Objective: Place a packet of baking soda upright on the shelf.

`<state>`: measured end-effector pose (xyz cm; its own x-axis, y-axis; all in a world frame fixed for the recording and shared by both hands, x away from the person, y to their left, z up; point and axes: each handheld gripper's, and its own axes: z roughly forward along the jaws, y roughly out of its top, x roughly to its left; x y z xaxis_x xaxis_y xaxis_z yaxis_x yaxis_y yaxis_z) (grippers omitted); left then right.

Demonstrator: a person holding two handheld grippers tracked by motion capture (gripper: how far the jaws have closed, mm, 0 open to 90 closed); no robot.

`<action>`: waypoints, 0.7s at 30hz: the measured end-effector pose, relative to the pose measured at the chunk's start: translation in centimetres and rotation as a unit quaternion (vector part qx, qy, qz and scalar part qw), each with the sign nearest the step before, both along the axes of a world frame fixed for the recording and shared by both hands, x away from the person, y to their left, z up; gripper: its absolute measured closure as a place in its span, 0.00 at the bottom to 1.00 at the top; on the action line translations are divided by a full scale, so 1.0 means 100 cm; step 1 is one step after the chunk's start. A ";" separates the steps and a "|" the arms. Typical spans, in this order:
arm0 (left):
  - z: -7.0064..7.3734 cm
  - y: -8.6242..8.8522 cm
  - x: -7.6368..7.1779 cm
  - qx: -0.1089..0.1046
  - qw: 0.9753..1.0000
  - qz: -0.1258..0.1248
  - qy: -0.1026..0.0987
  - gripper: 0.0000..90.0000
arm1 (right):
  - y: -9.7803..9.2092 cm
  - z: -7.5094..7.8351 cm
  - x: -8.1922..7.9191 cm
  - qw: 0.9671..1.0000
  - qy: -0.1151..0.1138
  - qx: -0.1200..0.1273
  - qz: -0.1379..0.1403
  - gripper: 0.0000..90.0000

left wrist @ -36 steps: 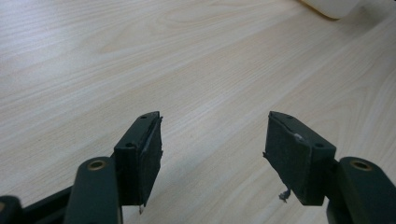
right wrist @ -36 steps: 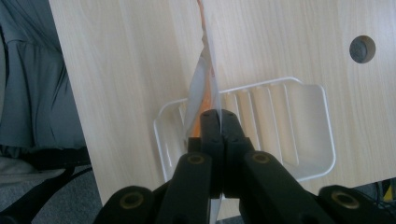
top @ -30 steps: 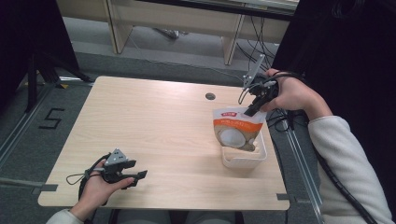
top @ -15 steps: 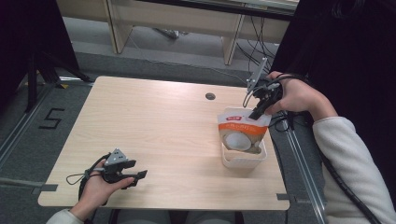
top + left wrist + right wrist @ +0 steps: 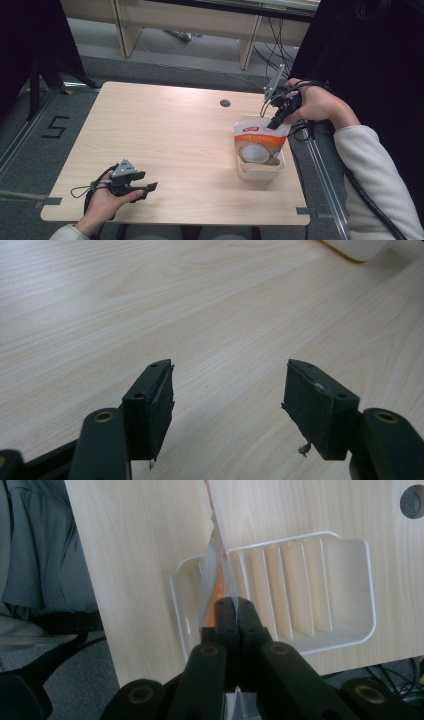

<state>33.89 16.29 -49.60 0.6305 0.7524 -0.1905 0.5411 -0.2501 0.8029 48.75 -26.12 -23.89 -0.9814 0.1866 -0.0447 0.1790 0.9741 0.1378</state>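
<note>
Upright, orange-white pouch (image 5: 260,142) in white tray (image 5: 260,173), right gripper (image 5: 276,120) pinching top.

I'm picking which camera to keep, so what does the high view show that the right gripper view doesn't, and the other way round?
The high view alone gives the pouch's printed orange front, the left hand-held gripper open near the table's front edge, and both hands. The right gripper view alone gives the ribbed floor of the white tray and the right hand-held gripper shut on the pouch's top edge. Both show the pouch, tray, table and cable hole.
</note>
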 end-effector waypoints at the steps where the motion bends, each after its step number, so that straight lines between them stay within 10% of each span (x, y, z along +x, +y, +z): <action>1: 0.000 0.000 0.000 0.000 1.000 -0.001 0.000 0.40 | 0.000 0.000 0.000 1.000 -0.002 -0.002 0.001 1.00; 21: 0.000 0.000 0.000 0.000 1.000 0.000 -0.001 0.40 | -0.002 -0.002 0.005 0.999 -0.040 -0.011 0.030 1.00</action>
<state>33.88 16.28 -49.59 0.6311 0.7519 -0.1905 0.5401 -0.2498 0.8037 49.25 -26.28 -24.06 -0.9838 0.1264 -0.1270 0.1102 0.9857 0.1275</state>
